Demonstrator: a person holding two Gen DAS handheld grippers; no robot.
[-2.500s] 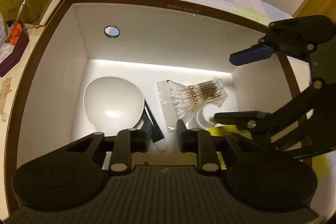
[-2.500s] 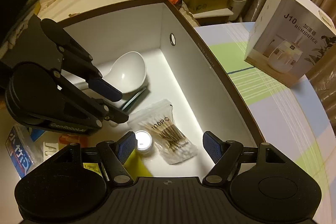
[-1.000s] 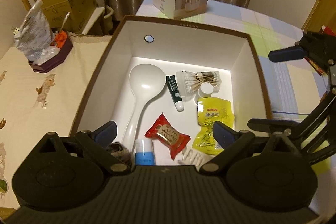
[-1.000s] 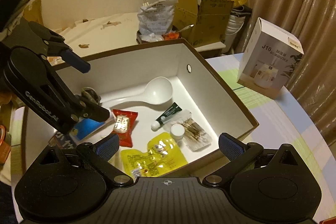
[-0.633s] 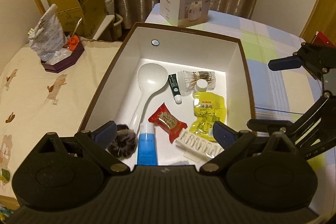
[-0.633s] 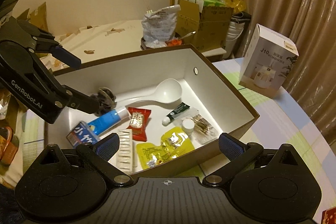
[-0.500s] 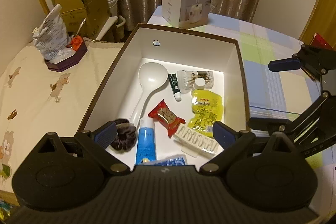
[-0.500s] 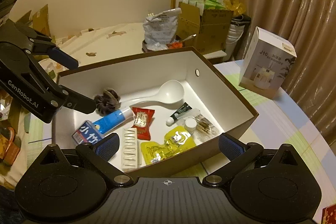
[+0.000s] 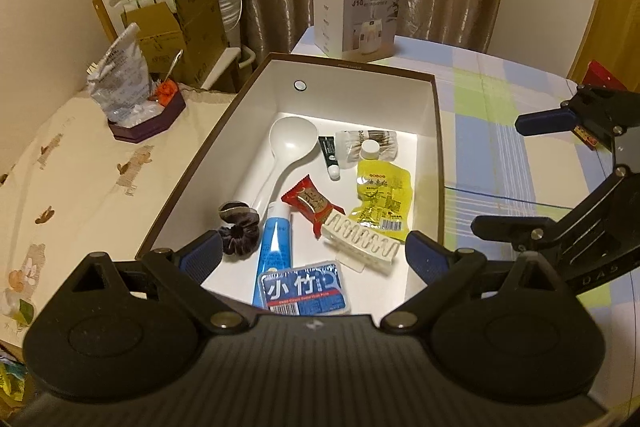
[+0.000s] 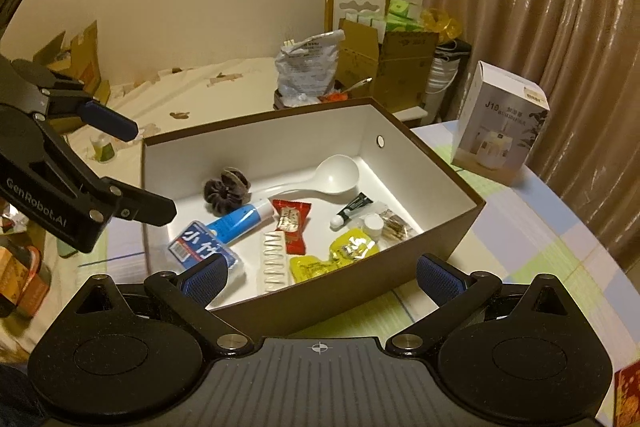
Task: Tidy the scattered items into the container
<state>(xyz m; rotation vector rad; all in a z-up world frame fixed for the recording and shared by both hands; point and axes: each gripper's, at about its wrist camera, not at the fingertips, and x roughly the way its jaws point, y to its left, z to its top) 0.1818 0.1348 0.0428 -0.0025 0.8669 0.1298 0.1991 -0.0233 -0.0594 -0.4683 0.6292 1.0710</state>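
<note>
Pulling back: both grippers have risen out of the brown box (image 9: 437,131) since a moment ago. Left gripper (image 9: 312,253) and right gripper (image 10: 322,273) fingers spread wide, empty. Rice spoon (image 9: 286,147), toothpaste tube (image 9: 274,241), scrunchie (image 9: 238,227), yellow pouch (image 9: 382,201) lie inside, frame centre. Tidying looks finished.

Two matte-black handheld grippers, left gripper (image 9: 312,253) and right gripper (image 10: 322,273), with blue-padded fingers, silver screws, white "GenRobot.AI" lettering.

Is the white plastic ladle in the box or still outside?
In: the white plastic ladle lies flat on the brown box's white floor.
</note>
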